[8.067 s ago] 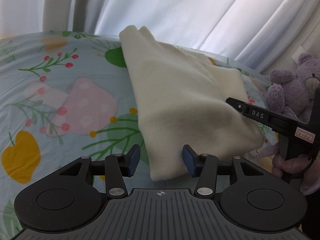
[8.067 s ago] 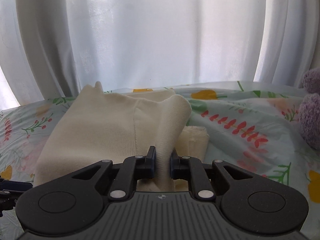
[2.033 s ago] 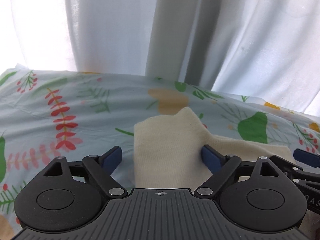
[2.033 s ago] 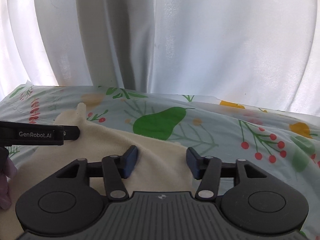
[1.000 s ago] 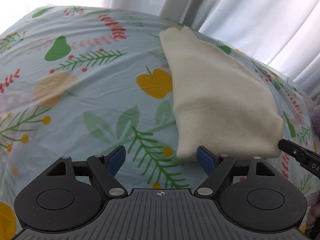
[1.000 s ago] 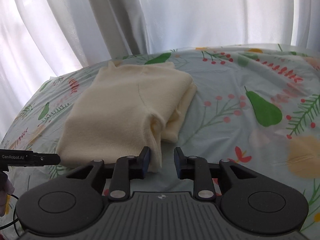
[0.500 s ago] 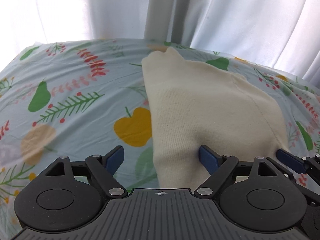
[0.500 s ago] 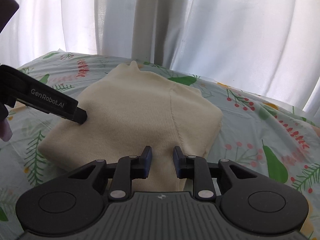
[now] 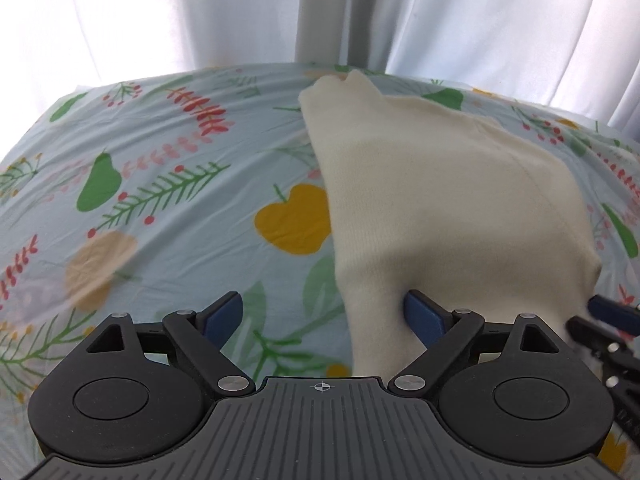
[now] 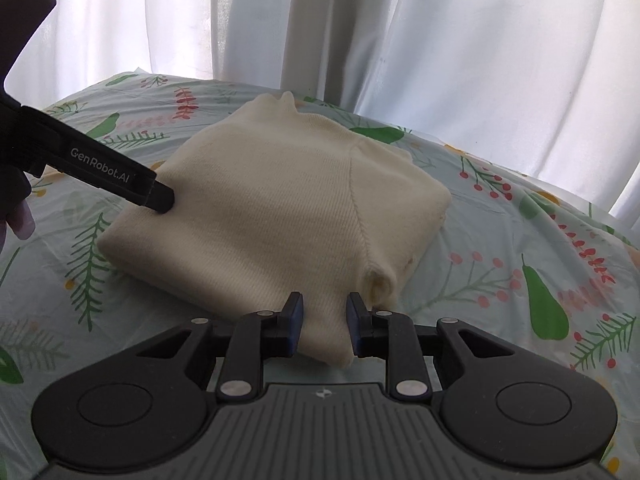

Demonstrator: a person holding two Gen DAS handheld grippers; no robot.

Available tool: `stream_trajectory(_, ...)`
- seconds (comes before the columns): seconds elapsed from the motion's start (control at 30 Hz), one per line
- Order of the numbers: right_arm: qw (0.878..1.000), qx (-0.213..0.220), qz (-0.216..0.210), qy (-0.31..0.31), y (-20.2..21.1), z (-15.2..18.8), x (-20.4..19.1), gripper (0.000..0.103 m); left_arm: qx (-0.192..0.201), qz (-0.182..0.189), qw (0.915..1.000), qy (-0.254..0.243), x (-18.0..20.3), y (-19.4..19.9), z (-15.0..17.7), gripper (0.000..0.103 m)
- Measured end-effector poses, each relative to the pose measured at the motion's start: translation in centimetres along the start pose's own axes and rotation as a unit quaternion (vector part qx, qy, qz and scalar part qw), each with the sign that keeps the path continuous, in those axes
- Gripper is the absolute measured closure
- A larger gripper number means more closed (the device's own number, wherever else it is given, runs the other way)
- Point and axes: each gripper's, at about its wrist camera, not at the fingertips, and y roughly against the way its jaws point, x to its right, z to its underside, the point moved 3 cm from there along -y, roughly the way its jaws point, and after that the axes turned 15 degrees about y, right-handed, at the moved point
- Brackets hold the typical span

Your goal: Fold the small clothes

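A cream knit garment [image 9: 440,208] lies folded on the flowered bedsheet [image 9: 160,220]. My left gripper [image 9: 322,314] stands open and wide at its near left edge. Its right pad [image 9: 424,314] lies against the knit, while its left pad [image 9: 224,314] is over bare sheet. In the right wrist view the cream knit garment [image 10: 280,208] fills the middle, and my right gripper [image 10: 325,316] is shut narrowly on its near corner. One finger of my left gripper [image 10: 120,178] rests on the garment's left edge. The right gripper's tips [image 9: 612,316] show at the far right.
White curtains [image 10: 360,40] hang close behind the bed's far edge. A person's fingers [image 10: 18,216] hold the left gripper's handle at the left border. Bare sheet [image 10: 520,264] lies to the left and right of the garment.
Both grippers have closed in on the garment's near edge. Its corner now fills the right gripper's narrow jaws. The left jaws stand a little wider, with the knit against the right pad.
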Motion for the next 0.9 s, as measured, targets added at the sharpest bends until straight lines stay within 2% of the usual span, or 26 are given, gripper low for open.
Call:
stream_trajectory(0.07,1.000,-0.024,-0.003,-0.015,0.9,0.6,0.2,0.077,-0.005,-0.005,1.0000,0.002,-0.6,1.0,1.5,0.011)
stream_trajectory(0.1,0.997,-0.056,-0.022,-0.040,1.1,1.3,0.4,0.074,-0.013,-0.005,0.9998,0.011,-0.8,1.5,2.1,0.012)
stream_trajectory(0.17,0.990,-0.092,-0.051,-0.098,1.7,2.8,0.7,0.072,-0.041,0.013,0.9988,0.024,-0.7,2.8,3.3,0.017)
stream_trajectory(0.2,0.987,-0.094,-0.059,-0.117,2.4,3.5,0.6,0.062,-0.050,0.027,0.9980,0.026,-0.5,3.5,4.0,0.017)
stream_trajectory(0.23,0.985,-0.095,-0.060,-0.128,3.2,4.1,0.5,0.042,-0.054,0.035,0.9975,0.030,-0.2,4.3,4.9,0.016)
stream_trajectory(0.3,0.983,-0.094,-0.047,-0.154,4.6,4.7,0.3,0.020,-0.056,0.035,0.9973,0.033,0.1,5.2,6.0,0.013)
stream_trajectory(0.4,0.979,-0.096,-0.051,-0.171,5.6,4.8,0.1,0.016,-0.061,0.022,0.9976,0.025,0.4,6.1,7.0,0.012)
stream_trajectory(0.5,0.982,-0.098,-0.038,-0.157,5.8,3.9,0.0,0.006,-0.052,-0.004,0.9985,0.017,0.4,6.6,6.7,0.011)
stream_trajectory(0.6,0.987,-0.099,-0.011,-0.126,5.8,2.6,0.0,0.004,-0.038,-0.021,0.9989,0.020,0.2,7.0,5.7,0.010)
stream_trajectory(0.7,0.985,-0.122,-0.001,-0.119,5.5,1.4,0.2,0.004,-0.038,-0.017,0.9989,0.022,0.3,7.3,4.9,0.010)
stream_trajectory(0.9,0.981,-0.135,0.001,-0.141,5.3,0.3,0.8,0.004,-0.034,-0.018,0.9991,0.021,0.7,7.2,4.3,0.010)
